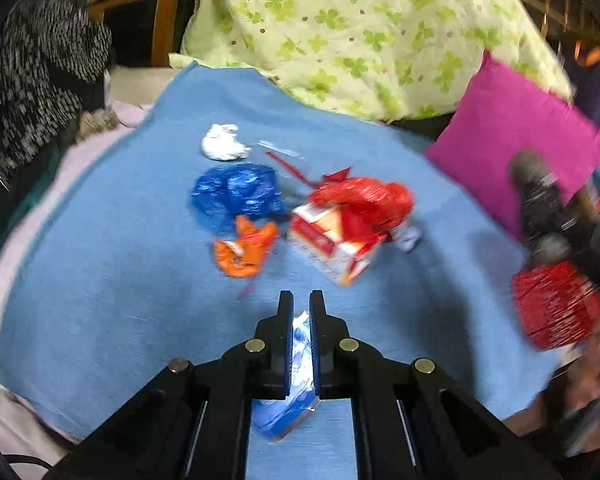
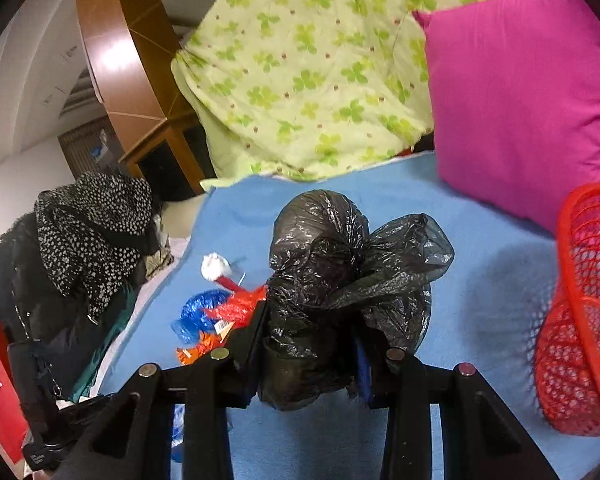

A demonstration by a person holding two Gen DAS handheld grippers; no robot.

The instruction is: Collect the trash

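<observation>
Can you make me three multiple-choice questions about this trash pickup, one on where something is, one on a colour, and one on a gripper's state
1. Where is the white crumpled wad?
A. beyond the blue bag on the blue blanket
B. inside the red mesh basket
C. on the magenta pillow

2. What colour is the bag in the right gripper?
A. white
B. black
C. green

3. What state is the left gripper in?
A. wide open and empty
B. shut on a blue-and-white wrapper
C. shut on an orange scrap

Answers:
1 A, the wad lies on the blanket past the blue bag.
2 B, the black trash bag bulges between its fingers.
3 B, the wrapper is pinched between the closed fingers.
</observation>
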